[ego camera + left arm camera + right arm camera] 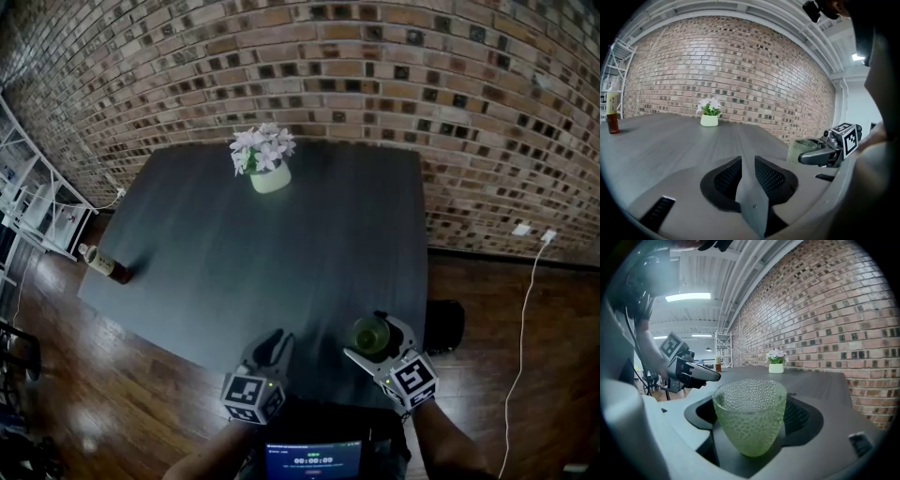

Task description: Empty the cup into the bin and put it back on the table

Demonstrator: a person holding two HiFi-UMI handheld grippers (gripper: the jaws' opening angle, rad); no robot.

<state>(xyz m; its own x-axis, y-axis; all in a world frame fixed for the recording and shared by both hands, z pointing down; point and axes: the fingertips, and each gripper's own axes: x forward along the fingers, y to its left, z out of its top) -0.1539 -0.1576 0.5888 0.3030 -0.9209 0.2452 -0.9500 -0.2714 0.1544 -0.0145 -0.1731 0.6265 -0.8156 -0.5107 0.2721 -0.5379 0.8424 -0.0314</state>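
Observation:
A green, bumpy glass cup (371,336) stands upright near the front right corner of the dark table (281,253). My right gripper (375,330) is shut on the cup (750,420), one pad against each side. Nothing shows inside the glass. My left gripper (275,342) rests at the table's front edge, to the left of the cup and apart from it. Its jaws (744,164) stand almost together with nothing between them. In the left gripper view, the cup (800,150) and the right gripper (820,154) show at the right. The right gripper view shows the left gripper (693,373) at the left.
A pale pot of white flowers (270,178) stands at the table's far side. A brown bottle (105,264) stands at its left edge. A dark object (443,325) sits on the wooden floor by the table's right front corner. A white shelf (33,202) stands at the left, with the brick wall behind.

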